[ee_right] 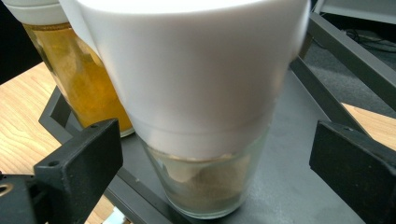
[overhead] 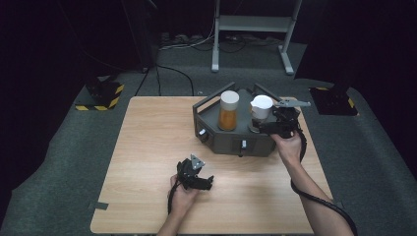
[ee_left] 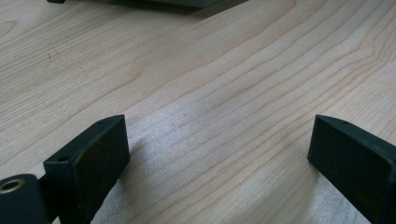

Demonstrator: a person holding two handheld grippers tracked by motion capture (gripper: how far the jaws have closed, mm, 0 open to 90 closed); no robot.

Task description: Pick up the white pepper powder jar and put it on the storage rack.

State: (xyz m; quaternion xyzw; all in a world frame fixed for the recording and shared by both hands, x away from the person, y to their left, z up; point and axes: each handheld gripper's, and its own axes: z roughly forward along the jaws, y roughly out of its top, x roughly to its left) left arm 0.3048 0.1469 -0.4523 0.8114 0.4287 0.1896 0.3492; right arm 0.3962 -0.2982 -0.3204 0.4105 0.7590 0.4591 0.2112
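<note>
The right claw (overhead: pixel 268 125) stands spread around the white-capped jar (ee_right: pixel 201 116) on the grey tray (overhead: pixel 216 140), its jaws clear of the glass on both sides (the cap's top is cut off in the right gripper view). The amber jar (overhead: pixel 228 110) stands just beside it. The left claw (ee_left: pixel 219 158) rests spread over bare worktop (overhead: pixel 147 147).

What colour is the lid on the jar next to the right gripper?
White. The lid shows best in the right gripper view, sitting on a clear glass jar.
</note>
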